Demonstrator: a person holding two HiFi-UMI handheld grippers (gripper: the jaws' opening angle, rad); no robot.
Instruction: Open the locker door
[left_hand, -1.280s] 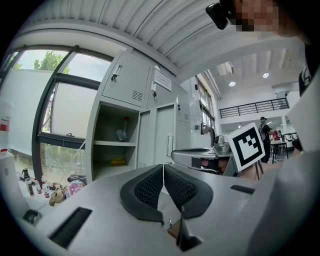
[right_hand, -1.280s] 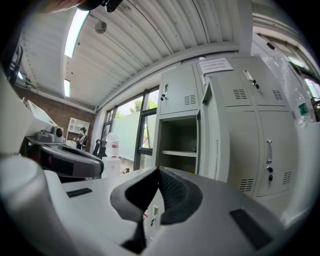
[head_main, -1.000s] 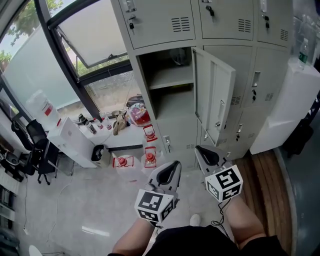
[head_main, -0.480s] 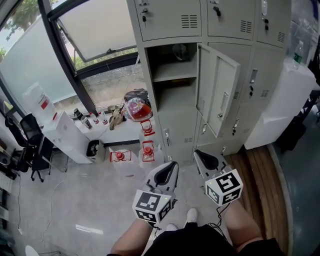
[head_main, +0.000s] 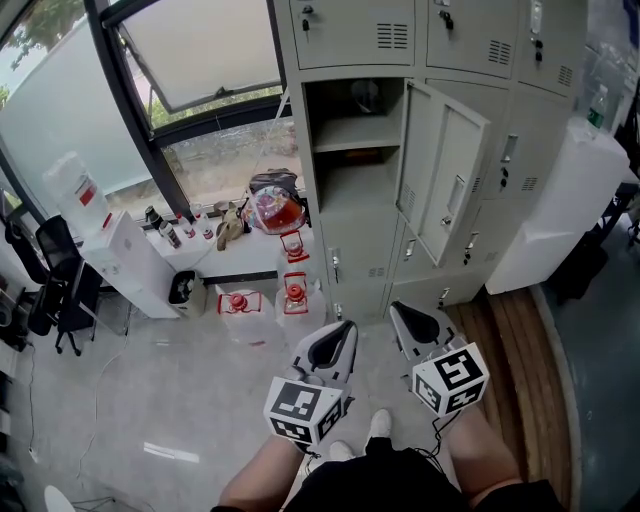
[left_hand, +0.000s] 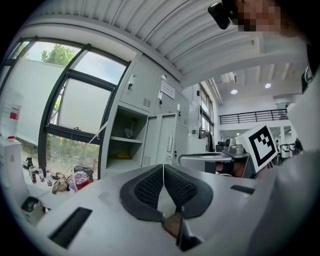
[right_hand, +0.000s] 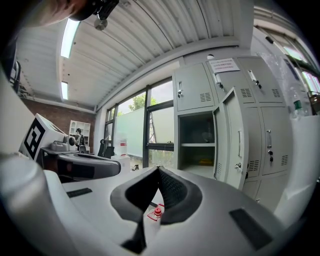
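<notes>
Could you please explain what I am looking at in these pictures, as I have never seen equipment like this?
There is no robot here: a person holds a gripper in each hand, like big tongs. The head view comes from a camera on the person's head, looking down at the left gripper, the right gripper and the grey lockers. The two gripper views come from cameras riding on each gripper, looking along its jaws. Both grippers are shut and hold nothing. One locker door stands open, showing a shelf inside. A bag sits near the window.
</notes>
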